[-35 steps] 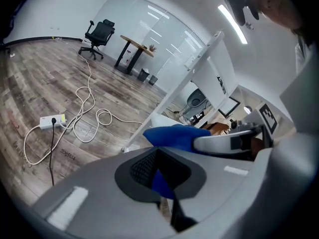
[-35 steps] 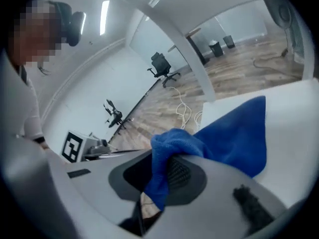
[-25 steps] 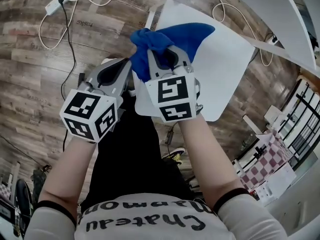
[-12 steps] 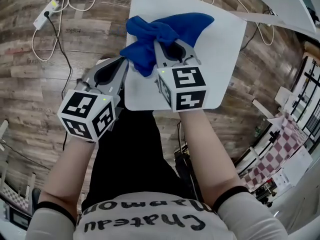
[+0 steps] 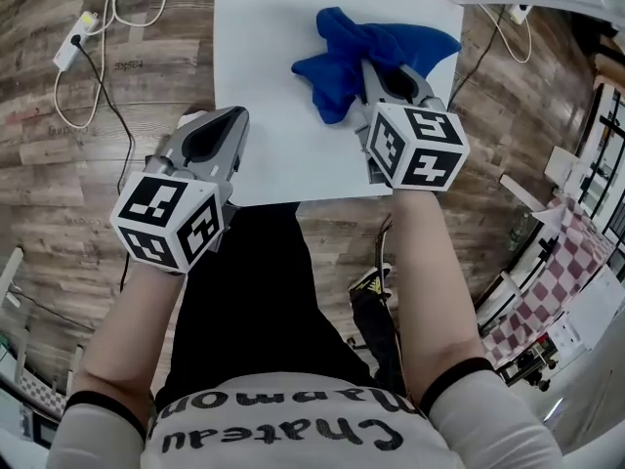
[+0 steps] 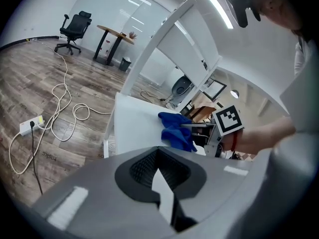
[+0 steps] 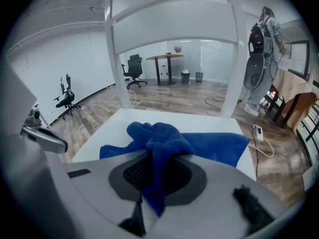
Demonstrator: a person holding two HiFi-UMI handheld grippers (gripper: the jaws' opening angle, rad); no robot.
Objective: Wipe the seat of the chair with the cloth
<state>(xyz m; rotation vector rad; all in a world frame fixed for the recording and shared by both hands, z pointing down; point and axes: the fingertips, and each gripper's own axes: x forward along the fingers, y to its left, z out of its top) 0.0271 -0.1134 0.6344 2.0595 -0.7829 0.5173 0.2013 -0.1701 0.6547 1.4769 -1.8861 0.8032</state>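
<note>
— Two grippers in my head view. What do you want first?
— Where is the cloth?
— The cloth (image 5: 337, 52) lies bunched on the far right part of the white seat (image 5: 264, 86). My right gripper (image 5: 374, 68) has its jaws clenched on a fold of it. The rest spreads out past the jaws towards the seat's right edge.
— And the left?
— My left gripper (image 5: 235, 115) sits over the seat's near left edge, well apart from the cloth. Its jaws come to one closed point with nothing in them. A power strip (image 5: 76, 39) and a cable (image 5: 117, 115) lie on the wood floor (image 5: 59, 184) to the left.
— Left gripper view?
— The pads meet at the tip, empty. Past them I see the seat, and on it the blue cloth with the right gripper's marker cube (image 6: 228, 121) just behind it. The chair's white back frame (image 6: 167, 39) rises above. An office chair (image 6: 75, 26) stands far off.
— Right gripper view?
— Blue cloth runs down between the dark pads, pinched there. Its bunched part lies on the seat just ahead, with a flat corner reaching right. A desk (image 7: 172, 58) stands at the far wall, and a person (image 7: 261, 54) stands at the right.
</note>
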